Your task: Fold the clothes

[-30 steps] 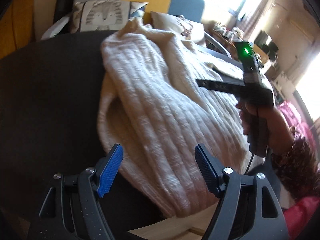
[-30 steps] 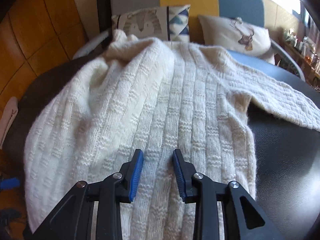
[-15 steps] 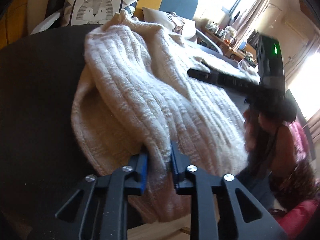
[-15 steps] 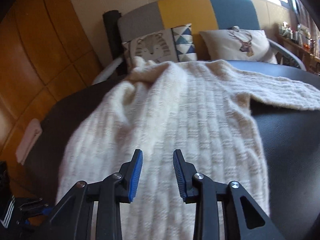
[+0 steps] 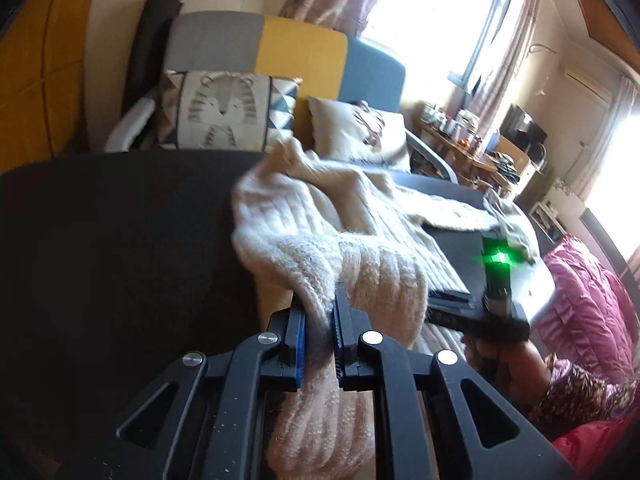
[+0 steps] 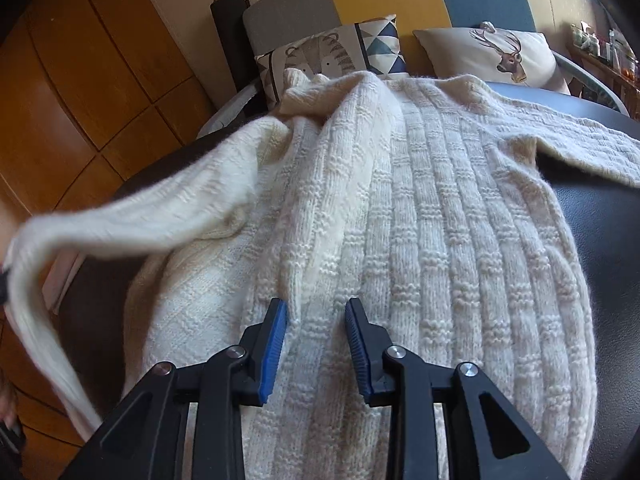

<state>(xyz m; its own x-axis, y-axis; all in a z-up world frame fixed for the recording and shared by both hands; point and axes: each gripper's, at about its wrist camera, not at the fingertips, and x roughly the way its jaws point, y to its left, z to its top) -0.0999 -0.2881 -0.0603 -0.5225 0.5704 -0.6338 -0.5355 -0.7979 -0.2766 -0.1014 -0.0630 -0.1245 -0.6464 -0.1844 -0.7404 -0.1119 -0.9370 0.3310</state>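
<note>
A cream ribbed knit sweater (image 6: 420,220) lies spread over the black table (image 6: 608,220). My left gripper (image 5: 318,320) is shut on a bunched fold of the sweater (image 5: 360,216) and holds it above the table. In the right wrist view that lifted part (image 6: 120,220) stretches off to the left edge, and the sweater's other sleeve (image 6: 592,140) lies flat at the far right. My right gripper (image 6: 316,320) hovers open just over the sweater's body with nothing pinched between its blue pads. The right gripper (image 5: 496,304), with a green light, also shows in the left wrist view, held by a hand (image 5: 508,364).
A grey, yellow and blue sofa (image 5: 300,48) stands behind the table with a lion cushion (image 6: 320,60) and a deer cushion (image 6: 492,56). Wooden panelling (image 6: 80,80) is on the left. A pink quilt (image 5: 588,312) and a cluttered side table (image 5: 472,148) are on the right.
My left gripper went from open to shut on the sweater's near fold and has lifted it off the table. The right gripper moved closer over the sweater's body, its gap unchanged.
</note>
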